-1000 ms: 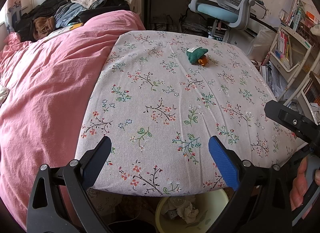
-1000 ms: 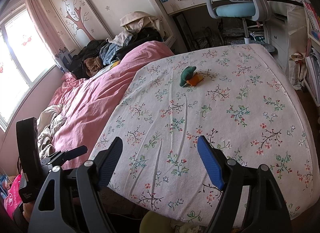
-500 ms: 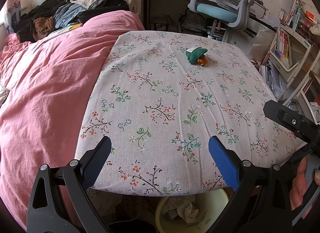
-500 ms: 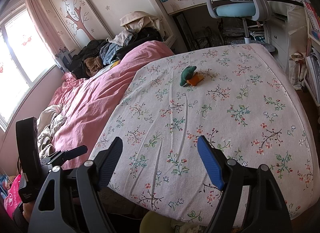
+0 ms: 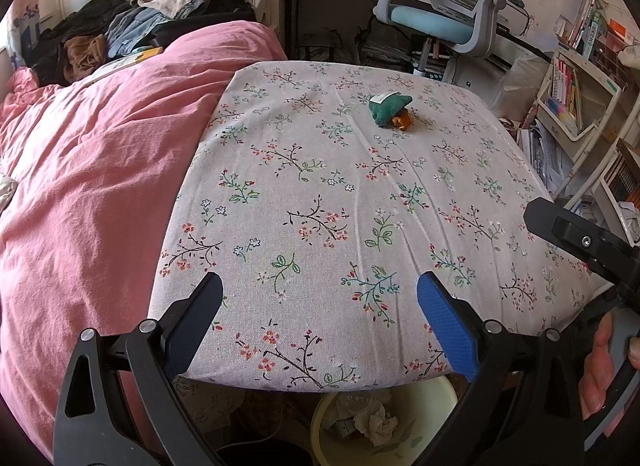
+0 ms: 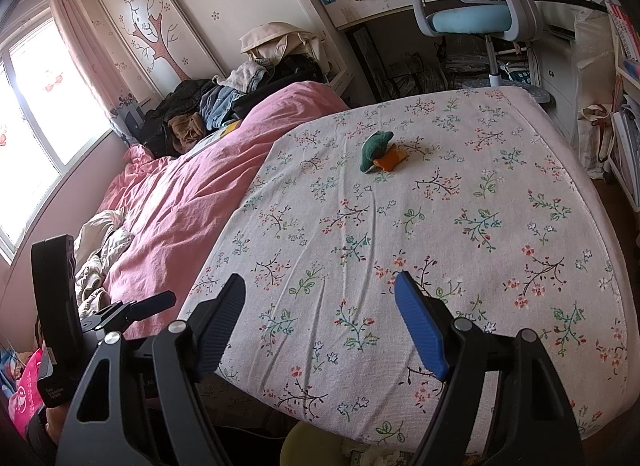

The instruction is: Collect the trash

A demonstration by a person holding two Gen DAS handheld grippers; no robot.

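A green crumpled wrapper [image 5: 389,108] and an orange scrap [image 5: 401,121] lie together on the far part of the floral sheet [image 5: 320,201]; they also show in the right wrist view, green [image 6: 374,149] and orange [image 6: 390,160]. A pale yellow bin [image 5: 432,402] holding crumpled tissue stands on the floor below the bed's near edge. My left gripper [image 5: 318,320] is open and empty above the near edge. My right gripper [image 6: 320,320] is open and empty, also at the near edge, far from the trash.
A pink duvet [image 5: 92,169] covers the bed's left side, with piled clothes [image 5: 120,33] behind. A blue desk chair [image 5: 440,17] and desk stand beyond the bed. Bookshelves [image 5: 576,97] line the right. The bin rim also shows in the right wrist view [image 6: 296,446].
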